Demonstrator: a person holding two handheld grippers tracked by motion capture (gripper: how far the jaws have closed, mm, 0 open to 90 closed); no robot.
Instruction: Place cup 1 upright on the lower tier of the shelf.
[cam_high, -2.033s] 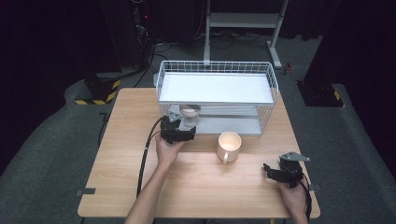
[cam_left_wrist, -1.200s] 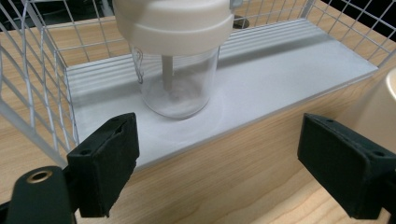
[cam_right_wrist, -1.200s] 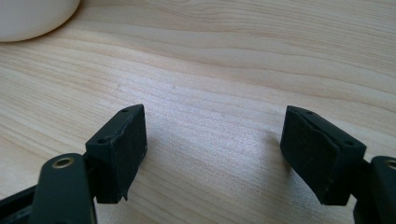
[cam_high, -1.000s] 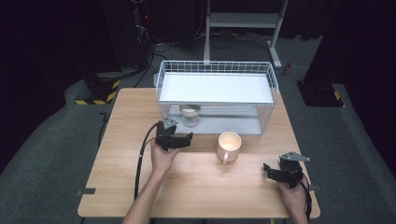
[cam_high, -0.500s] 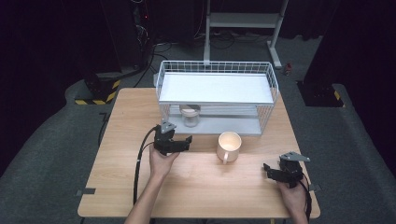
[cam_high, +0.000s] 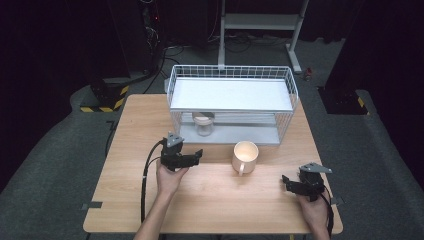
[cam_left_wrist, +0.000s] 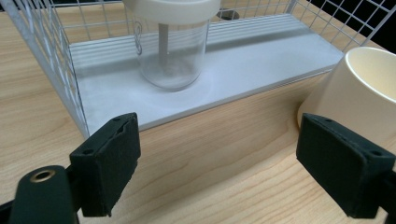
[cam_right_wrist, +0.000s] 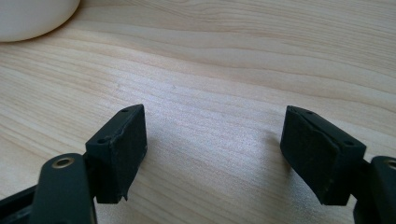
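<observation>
Hovering the left tool (cam_high: 198, 154) over the light wooden table (cam_high: 215, 200), jaws spread with nothing between them, just now easing a touch closer together. Eyeing the cream-coloured glazed ceramic mug (cam_high: 245, 156), standing upright on the table in front of the white wire rack (cam_high: 286, 117), just beside that tool. Looking smooth, stiff, probably slippery, likely weighty and breakable; pinching across the rim wall or the handle seeming safest. Resting the right tool (cam_high: 287, 182) at the table's near right, jaws parted, empty.
</observation>
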